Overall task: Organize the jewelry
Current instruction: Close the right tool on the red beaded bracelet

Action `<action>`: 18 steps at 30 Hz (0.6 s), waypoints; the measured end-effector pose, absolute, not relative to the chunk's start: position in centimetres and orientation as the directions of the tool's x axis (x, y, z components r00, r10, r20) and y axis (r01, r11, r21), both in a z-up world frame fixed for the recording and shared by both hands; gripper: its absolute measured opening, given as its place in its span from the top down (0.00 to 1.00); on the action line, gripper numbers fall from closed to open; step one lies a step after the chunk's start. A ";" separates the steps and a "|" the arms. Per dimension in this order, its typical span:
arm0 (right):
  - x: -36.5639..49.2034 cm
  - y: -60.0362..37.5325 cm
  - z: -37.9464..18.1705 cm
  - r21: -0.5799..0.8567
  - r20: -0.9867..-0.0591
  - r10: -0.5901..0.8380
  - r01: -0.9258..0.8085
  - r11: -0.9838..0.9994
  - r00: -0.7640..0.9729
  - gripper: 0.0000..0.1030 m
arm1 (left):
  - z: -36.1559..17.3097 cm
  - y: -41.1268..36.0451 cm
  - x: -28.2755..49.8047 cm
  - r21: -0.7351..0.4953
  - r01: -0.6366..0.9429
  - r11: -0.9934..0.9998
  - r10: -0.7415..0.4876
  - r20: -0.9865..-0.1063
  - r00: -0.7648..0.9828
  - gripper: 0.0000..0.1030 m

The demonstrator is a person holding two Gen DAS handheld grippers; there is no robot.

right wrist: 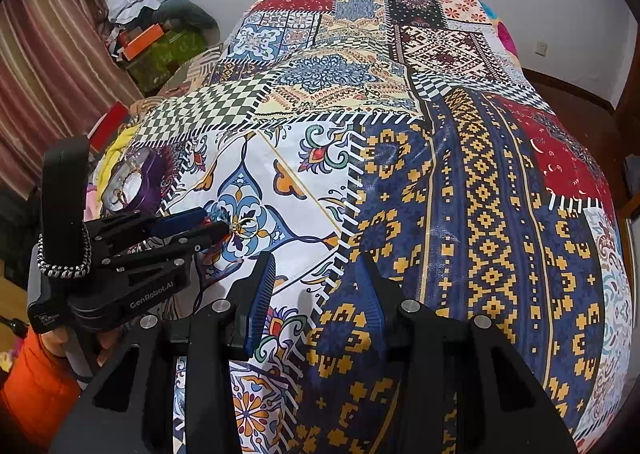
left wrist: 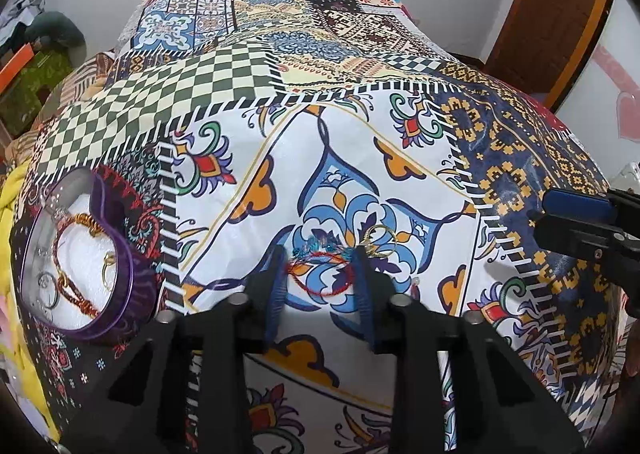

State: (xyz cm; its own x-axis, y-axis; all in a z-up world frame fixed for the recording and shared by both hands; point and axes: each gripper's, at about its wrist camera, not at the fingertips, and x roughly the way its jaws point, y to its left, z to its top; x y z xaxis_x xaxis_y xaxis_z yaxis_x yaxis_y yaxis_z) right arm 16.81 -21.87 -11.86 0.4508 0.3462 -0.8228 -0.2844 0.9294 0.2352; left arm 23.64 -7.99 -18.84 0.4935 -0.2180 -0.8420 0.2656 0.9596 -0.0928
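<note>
A thin red thread bracelet (left wrist: 320, 276) lies on the patterned bed cover, with a teal beaded piece (left wrist: 316, 246) just beyond it. My left gripper (left wrist: 320, 254) is open and low over the cover, one finger on each side of the red bracelet. Gold hoop earrings (left wrist: 380, 240) rest by its right fingertip (left wrist: 362, 258). A purple heart-shaped box (left wrist: 120, 274) at the left holds a braided red-gold bracelet (left wrist: 74, 286) and several rings. My right gripper (right wrist: 316, 258) is open and empty over the blue-and-yellow patch. It also shows from the side as the right gripper (left wrist: 540, 212).
The patchwork cover (right wrist: 480, 214) drapes the whole bed. Yellow fabric (left wrist: 12, 222) bunches at the bed's left edge. Boxes and clutter (right wrist: 156, 42) sit by the striped curtain at far left. A wooden door frame (left wrist: 560, 14) stands at back right. An orange sleeve (right wrist: 36, 386) shows behind the left gripper (right wrist: 214, 222).
</note>
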 end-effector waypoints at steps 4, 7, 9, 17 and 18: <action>16.9 -21.8 -11.9 0.233 -0.826 0.344 -0.285 0.930 0.446 0.63 | -18.9 -7.6 23.8 -0.109 0.248 0.963 -0.223 -0.837 0.499 0.98; 16.8 -21.6 -11.9 0.229 -0.828 0.343 -0.291 0.929 0.443 0.63 | -18.7 -7.2 23.6 -0.113 0.231 0.966 -0.219 -0.834 0.507 0.98; 16.8 -21.3 -11.9 0.226 -0.829 0.343 -0.297 0.928 0.441 0.63 | -18.4 -7.0 23.2 -0.106 0.227 0.968 -0.212 -0.831 0.515 0.98; 17.4 -19.0 -12.2 0.211 -0.840 0.345 -0.335 0.918 0.419 0.63 | -15.8 -5.4 21.0 -0.100 0.213 0.972 -0.208 -0.789 0.578 0.98; 17.5 -18.7 -12.3 0.209 -0.842 0.345 -0.339 0.917 0.415 0.63 | -15.3 -5.1 20.8 -0.097 0.210 0.973 -0.205 -0.782 0.588 0.98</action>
